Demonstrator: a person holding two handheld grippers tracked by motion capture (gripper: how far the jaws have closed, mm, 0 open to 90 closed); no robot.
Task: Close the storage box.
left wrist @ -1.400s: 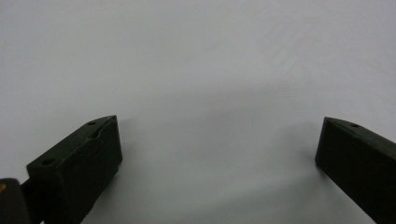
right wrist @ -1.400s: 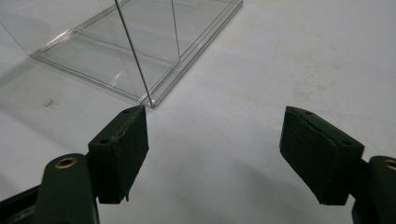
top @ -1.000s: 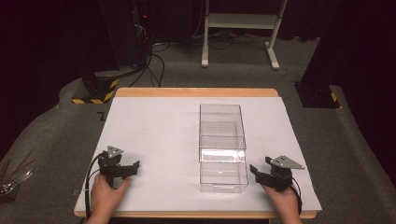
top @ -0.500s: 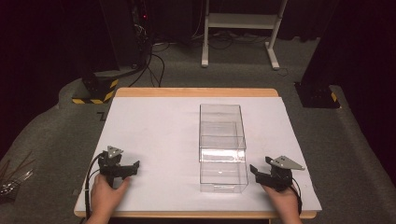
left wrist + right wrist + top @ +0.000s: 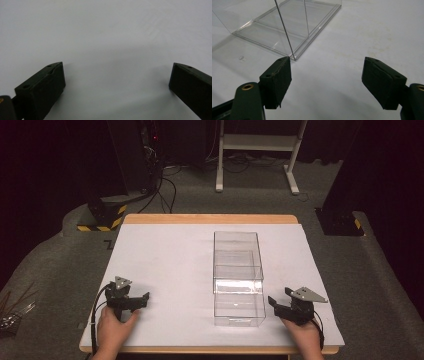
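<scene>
A clear plastic box [image 5: 238,279] stands on the white sheet [image 5: 165,265] that covers the wooden table [image 5: 210,219], a little right of the middle. It is a long, straight-walled case with thin, glossy, see-through sides, sharp corners and an open top; its long axis runs from the person's edge of the table toward the far edge, with one short end facing the person. A cross wall or seam seems to divide it about halfway along, and the light catches there as a bright band. In the right gripper view the box [image 5: 287,27] shows its flat, ridged base and a thin upright corner edge just beyond the left jaw, near it but not touching. The right gripper [image 5: 280,304] rests low on the sheet just right of the near end of the box, held in the person's right hand [image 5: 302,332]; its blocky, matte black jaws stand wide apart with nothing between them. The left gripper [image 5: 141,299] lies well apart from the box, near the left front of the sheet, in the left hand [image 5: 114,330], with a black cable looping behind it. In the left gripper view its two dull black, squared jaws are likewise spread wide over the bare sheet [image 5: 107,37], which looks smooth and faintly grained, and they hold nothing. Each gripper carries a grey three-cornered plate on top.
</scene>
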